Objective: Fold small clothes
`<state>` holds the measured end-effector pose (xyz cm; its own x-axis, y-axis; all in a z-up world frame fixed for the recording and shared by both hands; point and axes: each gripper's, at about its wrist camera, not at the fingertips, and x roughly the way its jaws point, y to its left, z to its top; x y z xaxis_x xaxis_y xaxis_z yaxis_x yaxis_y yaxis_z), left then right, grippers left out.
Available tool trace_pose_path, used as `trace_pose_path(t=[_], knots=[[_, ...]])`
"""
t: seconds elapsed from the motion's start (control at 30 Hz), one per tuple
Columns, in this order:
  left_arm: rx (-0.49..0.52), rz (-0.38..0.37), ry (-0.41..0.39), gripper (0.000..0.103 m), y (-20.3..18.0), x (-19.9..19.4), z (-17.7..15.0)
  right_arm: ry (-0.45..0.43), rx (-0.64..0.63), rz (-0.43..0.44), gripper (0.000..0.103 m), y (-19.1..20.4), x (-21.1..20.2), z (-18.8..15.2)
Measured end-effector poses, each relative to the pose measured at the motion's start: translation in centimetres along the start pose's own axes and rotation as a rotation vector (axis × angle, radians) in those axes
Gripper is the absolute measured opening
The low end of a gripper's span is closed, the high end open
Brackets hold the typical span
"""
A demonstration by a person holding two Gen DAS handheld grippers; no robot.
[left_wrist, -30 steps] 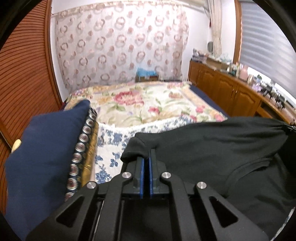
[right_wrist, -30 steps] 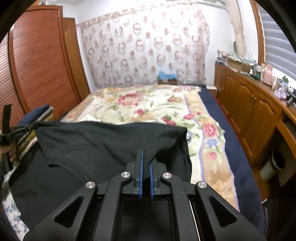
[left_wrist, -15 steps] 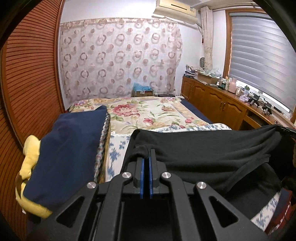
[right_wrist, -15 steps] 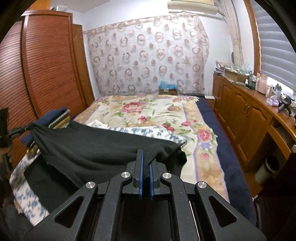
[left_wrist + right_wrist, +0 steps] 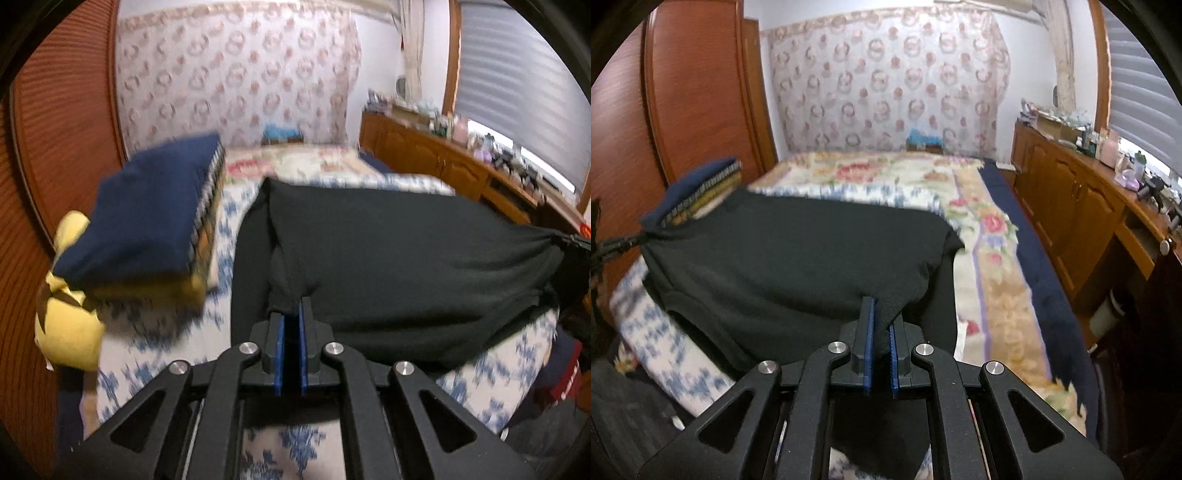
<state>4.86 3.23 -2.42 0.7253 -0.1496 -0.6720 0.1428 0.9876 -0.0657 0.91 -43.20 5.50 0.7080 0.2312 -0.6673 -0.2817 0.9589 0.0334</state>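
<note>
Both grippers grip the black shirt (image 5: 406,258) over the bed (image 5: 997,295): left gripper (image 5: 291,314) jaws just easing open around cloth, right gripper (image 5: 881,314) jaws clamped on it.

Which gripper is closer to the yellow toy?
Left. The left gripper grips the black garment's edge just right of the yellow toy. The right gripper grips the garment's far edge; the toy is not in its view.
</note>
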Motion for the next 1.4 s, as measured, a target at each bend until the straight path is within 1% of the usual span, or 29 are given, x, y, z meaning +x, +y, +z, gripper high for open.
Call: trace_pose_path(t=[0.03,0.1,0.17,0.2,0.23,0.27,0.4,0.5,0.63,0.8,0.87,0.97,1.1,1.4], knots=[[-0.002,0.006,0.014,0.009,0.1,0.2,-0.4,0.006,0.004,-0.003,0.009,0.2,0.1,-0.4],[-0.006,0.005,0.024,0.016,0.0,0.1,-1.0,0.008,0.005,-0.021,0.015,0.4,0.1,-0.8],[-0.008,0.009,0.021,0.026,0.1,-0.4,-1.3,0.007,0.004,-0.047,0.024,0.4,0.0,-0.8],[-0.006,0.017,0.016,0.027,0.1,-0.6,-1.3,0.003,0.003,-0.056,0.027,0.5,0.0,-0.7],[-0.001,0.029,0.011,0.029,0.2,-0.9,-1.3,0.000,0.000,-0.059,0.035,0.5,0.0,-0.7],[0.000,0.033,0.009,0.030,0.2,-1.0,-1.3,-0.004,-0.005,-0.059,0.041,0.7,0.1,-0.6],[0.005,0.032,0.016,0.032,0.3,-1.0,-1.5,-0.019,-0.015,-0.030,0.043,1.8,1.3,-0.1],[0.019,0.036,0.034,0.033,0.1,0.0,-1.2,-0.020,-0.032,-0.013,0.044,3.3,3.1,0.3],[0.024,0.051,0.058,0.034,0.1,1.4,-1.0,0.012,-0.028,0.029,0.044,5.0,6.3,0.5],[0.018,0.063,0.084,0.034,0.5,2.8,-1.0,0.053,-0.047,0.045,0.044,7.0,9.0,0.0],[0.021,0.069,0.093,0.035,0.5,3.0,-1.1,0.067,-0.050,0.057,0.044,7.4,9.5,-0.2],[0.017,0.081,0.109,0.035,0.8,3.5,-1.5,0.091,-0.078,0.035,0.044,7.9,10.0,-0.9],[-0.001,0.087,0.126,0.035,1.4,3.8,-2.2,0.087,-0.085,0.028,0.044,8.0,9.9,-1.1],[-0.015,0.085,0.120,0.036,1.6,3.6,-2.8,0.080,-0.088,0.009,0.044,8.2,10.1,-1.3]])
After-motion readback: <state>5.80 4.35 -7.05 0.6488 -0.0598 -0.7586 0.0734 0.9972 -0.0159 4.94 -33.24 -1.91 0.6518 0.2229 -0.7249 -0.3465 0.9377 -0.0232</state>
